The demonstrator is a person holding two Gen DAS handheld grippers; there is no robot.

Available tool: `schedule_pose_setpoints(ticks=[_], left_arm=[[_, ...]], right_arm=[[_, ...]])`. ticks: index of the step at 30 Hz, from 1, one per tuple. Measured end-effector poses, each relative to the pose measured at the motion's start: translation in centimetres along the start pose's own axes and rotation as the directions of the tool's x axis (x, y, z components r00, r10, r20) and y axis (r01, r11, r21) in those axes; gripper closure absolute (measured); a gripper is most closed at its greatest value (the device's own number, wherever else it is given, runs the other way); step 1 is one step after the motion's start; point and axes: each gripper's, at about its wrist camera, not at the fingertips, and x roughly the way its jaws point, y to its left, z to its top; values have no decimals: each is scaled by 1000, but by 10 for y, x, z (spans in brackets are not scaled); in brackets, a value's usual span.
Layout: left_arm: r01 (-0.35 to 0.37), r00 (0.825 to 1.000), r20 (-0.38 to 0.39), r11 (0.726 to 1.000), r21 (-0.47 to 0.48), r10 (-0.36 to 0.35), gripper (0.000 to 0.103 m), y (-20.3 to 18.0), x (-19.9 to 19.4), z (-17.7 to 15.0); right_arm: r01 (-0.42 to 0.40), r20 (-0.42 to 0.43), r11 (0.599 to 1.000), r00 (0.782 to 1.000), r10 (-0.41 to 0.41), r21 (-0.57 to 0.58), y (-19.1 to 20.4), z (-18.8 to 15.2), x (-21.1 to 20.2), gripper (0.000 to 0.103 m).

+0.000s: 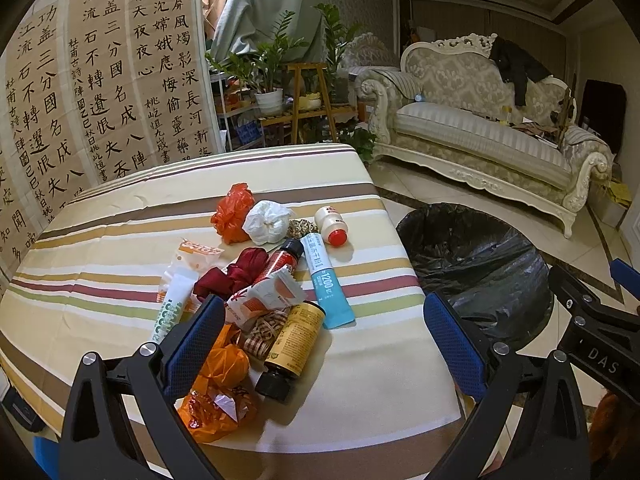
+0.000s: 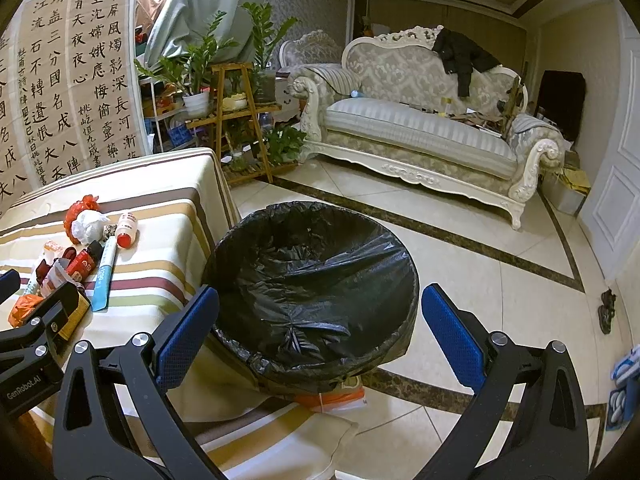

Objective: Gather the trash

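Trash (image 1: 276, 280) heaped on near table (image 1: 380, 360), left of lined bin (image 2: 312, 280) for short drops. Left gripper (image 1: 324, 332) spread, empty over heap; right gripper (image 2: 320, 332) spread, empty above bin.

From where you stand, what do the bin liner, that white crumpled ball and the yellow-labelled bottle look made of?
Bin liner: thin black plastic film, glossy and wrinkled. White ball: probably tissue or thin plastic bag; matte, soft creases. Bottle: dark body, glass or plastic, with a paper-like yellow label and a black cap.
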Motion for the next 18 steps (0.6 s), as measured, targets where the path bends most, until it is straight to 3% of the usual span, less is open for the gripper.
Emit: schedule_pose_setpoints(ticks=[18], left_arm=[[13, 1000, -9, 1000, 9, -13, 6, -3, 1, -2]], right_arm=[[-1, -5, 1000, 1000, 1, 5, -4, -3, 1, 4]])
